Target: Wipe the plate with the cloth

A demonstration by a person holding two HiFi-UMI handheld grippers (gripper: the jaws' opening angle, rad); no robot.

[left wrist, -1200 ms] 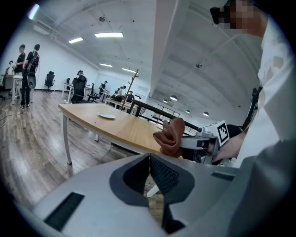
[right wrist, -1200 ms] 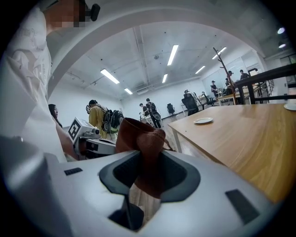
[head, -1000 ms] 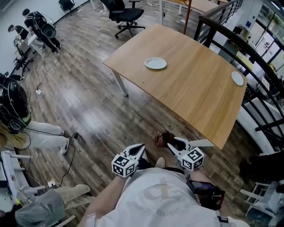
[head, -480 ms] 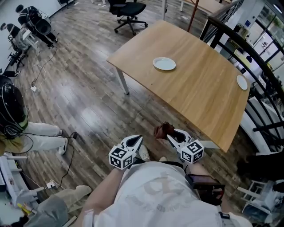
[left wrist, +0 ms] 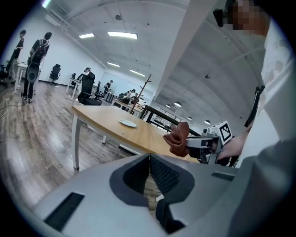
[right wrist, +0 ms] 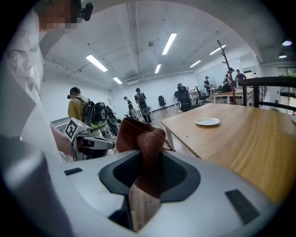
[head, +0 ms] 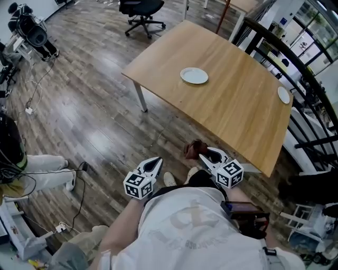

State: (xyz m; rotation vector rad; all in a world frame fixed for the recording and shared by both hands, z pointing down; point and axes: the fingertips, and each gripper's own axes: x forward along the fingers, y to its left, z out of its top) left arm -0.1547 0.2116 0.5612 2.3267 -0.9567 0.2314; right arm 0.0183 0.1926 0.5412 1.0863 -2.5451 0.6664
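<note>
A white plate point(head: 194, 76) lies on the wooden table point(head: 232, 105), near its far left side; it also shows small in the left gripper view as the plate point(left wrist: 128, 123) and in the right gripper view as the plate point(right wrist: 207, 121). My right gripper point(head: 203, 155) is shut on a brown cloth point(head: 192, 150), held over the floor just short of the table's near edge. The cloth point(right wrist: 141, 143) bunches up between the jaws. My left gripper point(head: 154, 163) is shut and holds nothing, over the floor to the left.
A second small plate point(head: 283, 95) lies at the table's right edge. A black railing point(head: 296, 74) runs behind the table. An office chair point(head: 138, 10) stands beyond it. A seated person point(head: 31, 169) and cables are on the floor at left.
The view has shifted a little as the person steps toward the table. Both grippers keep their pose, the right one still holding the cloth.
</note>
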